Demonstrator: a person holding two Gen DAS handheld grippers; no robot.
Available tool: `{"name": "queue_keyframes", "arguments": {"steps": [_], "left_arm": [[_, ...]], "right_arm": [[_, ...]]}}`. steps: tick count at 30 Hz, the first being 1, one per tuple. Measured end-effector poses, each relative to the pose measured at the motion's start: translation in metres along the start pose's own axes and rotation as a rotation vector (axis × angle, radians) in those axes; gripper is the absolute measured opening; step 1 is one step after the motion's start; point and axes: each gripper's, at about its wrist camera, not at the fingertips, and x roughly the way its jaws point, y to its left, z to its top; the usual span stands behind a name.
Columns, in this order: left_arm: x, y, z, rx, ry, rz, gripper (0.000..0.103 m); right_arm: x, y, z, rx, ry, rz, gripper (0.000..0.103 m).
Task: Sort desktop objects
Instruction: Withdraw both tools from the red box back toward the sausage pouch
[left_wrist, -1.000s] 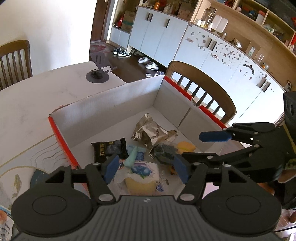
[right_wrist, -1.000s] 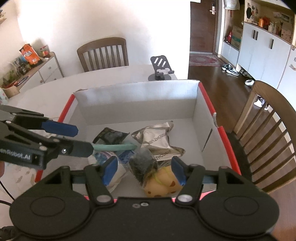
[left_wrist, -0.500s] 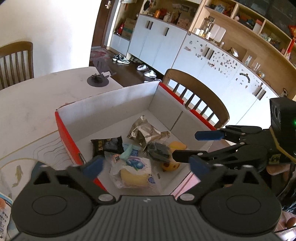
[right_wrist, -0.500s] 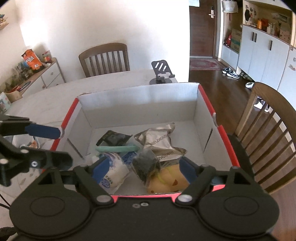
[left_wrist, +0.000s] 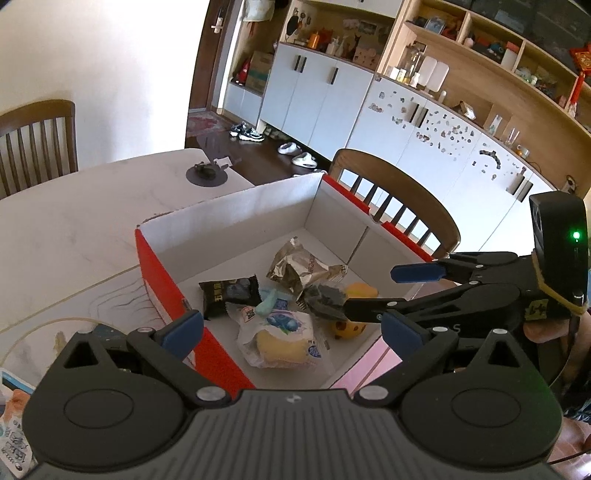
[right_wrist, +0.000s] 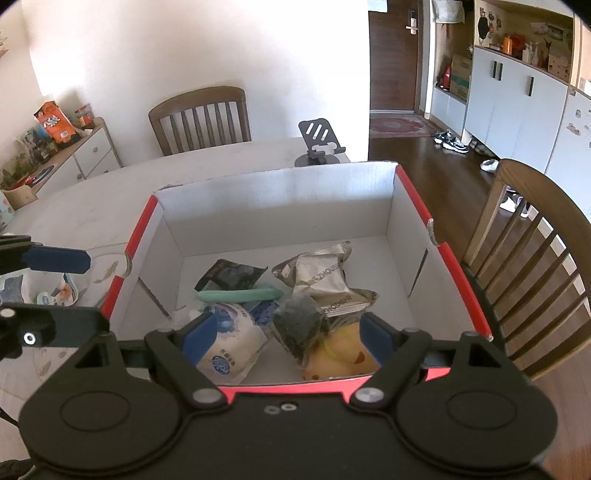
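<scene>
A red-and-white cardboard box (left_wrist: 162, 273) (right_wrist: 417, 199) stands on the table. In it lie a blueberry-print bread packet (left_wrist: 280, 336) (right_wrist: 229, 347), a yellow toy (left_wrist: 360, 291) (right_wrist: 343, 360), a dark grey packet (left_wrist: 325, 295) (right_wrist: 301, 325), a silver foil packet (left_wrist: 299, 264) (right_wrist: 321, 277), a black snack packet (left_wrist: 227, 291) (right_wrist: 232, 275) and a mint-green stick (left_wrist: 267, 304) (right_wrist: 240, 294). My left gripper (left_wrist: 291, 330) (right_wrist: 70, 291) hangs open at the box's left wall, holding nothing. My right gripper (right_wrist: 288, 332) (left_wrist: 391, 290) is open over the near rim, above the grey packet and the toy without touching them.
A black phone stand (left_wrist: 207, 173) (right_wrist: 319, 142) sits on the pale table beyond the box. One wooden chair (left_wrist: 399, 192) (right_wrist: 535, 229) stands close to the box's right side, another (right_wrist: 201, 114) at the far edge. Loose packets (left_wrist: 11, 424) lie left of the box.
Both grippers' jaws have spread wide. The left one has drawn back and up from the bread packet, which now lies free. The dark packet and yellow toy rest in the box.
</scene>
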Motion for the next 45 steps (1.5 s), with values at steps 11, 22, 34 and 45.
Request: {"name": "queue_keyframes", "arguments": {"steps": [11, 22, 34, 45], "left_arm": [[-0.024, 0.016, -0.011, -0.013, -0.022, 0.040, 0.103], [-0.059, 0.044, -0.028, -0.047, -0.056, 0.062, 0.103], [-0.104, 0.081, -0.053, -0.081, -0.077, 0.082, 0.103], [-0.147, 0.118, -0.078, -0.110, -0.104, 0.122, 0.103]], "right_arm": [[-0.005, 0.021, 0.001, 0.002, -0.011, -0.018, 0.084], [-0.009, 0.059, 0.001, -0.005, -0.027, -0.021, 0.084], [-0.011, 0.119, -0.003, -0.028, -0.038, 0.006, 0.085], [-0.007, 0.183, -0.007, -0.075, -0.031, 0.046, 0.085]]}}
